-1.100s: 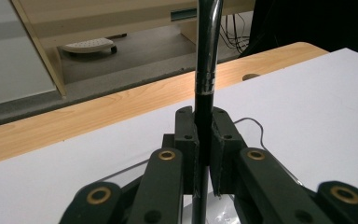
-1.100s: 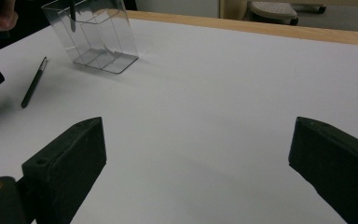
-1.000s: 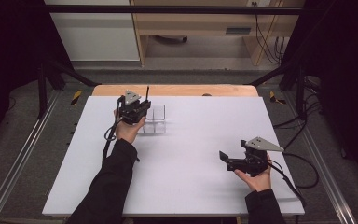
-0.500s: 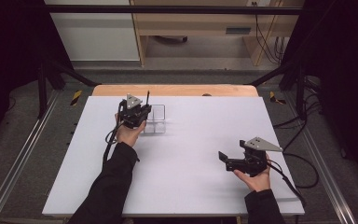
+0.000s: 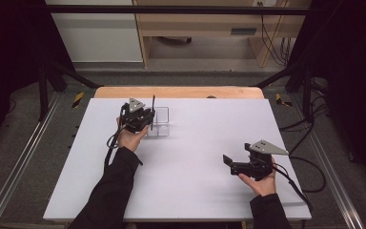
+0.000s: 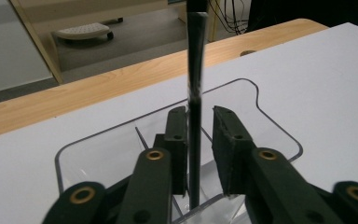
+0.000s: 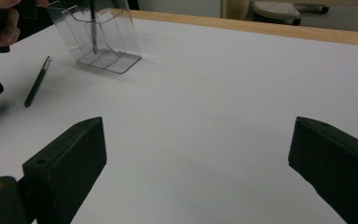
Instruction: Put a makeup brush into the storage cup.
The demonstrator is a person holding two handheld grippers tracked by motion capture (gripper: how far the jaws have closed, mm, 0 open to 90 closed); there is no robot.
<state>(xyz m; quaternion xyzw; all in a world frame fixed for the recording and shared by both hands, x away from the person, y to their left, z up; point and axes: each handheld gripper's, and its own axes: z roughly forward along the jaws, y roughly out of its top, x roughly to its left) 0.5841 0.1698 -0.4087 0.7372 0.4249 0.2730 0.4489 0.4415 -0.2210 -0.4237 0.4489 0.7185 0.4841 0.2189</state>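
Left gripper [image 6: 199, 130] above clear holder [image 6: 261, 116]: jaws just parting, releasing black pen [image 6: 195, 93] upright inside compartment. Right gripper [image 7: 196, 154] well off holder, jaws wide, idle. Second pen [image 7: 37, 87] flat beside holder, awaiting pickup.

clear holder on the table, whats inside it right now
One thin black pen stands upright inside the clear holder, between the left gripper jaws, which have just been opening. Clear dividers split the inside. The pen's tip is hidden behind the jaws.
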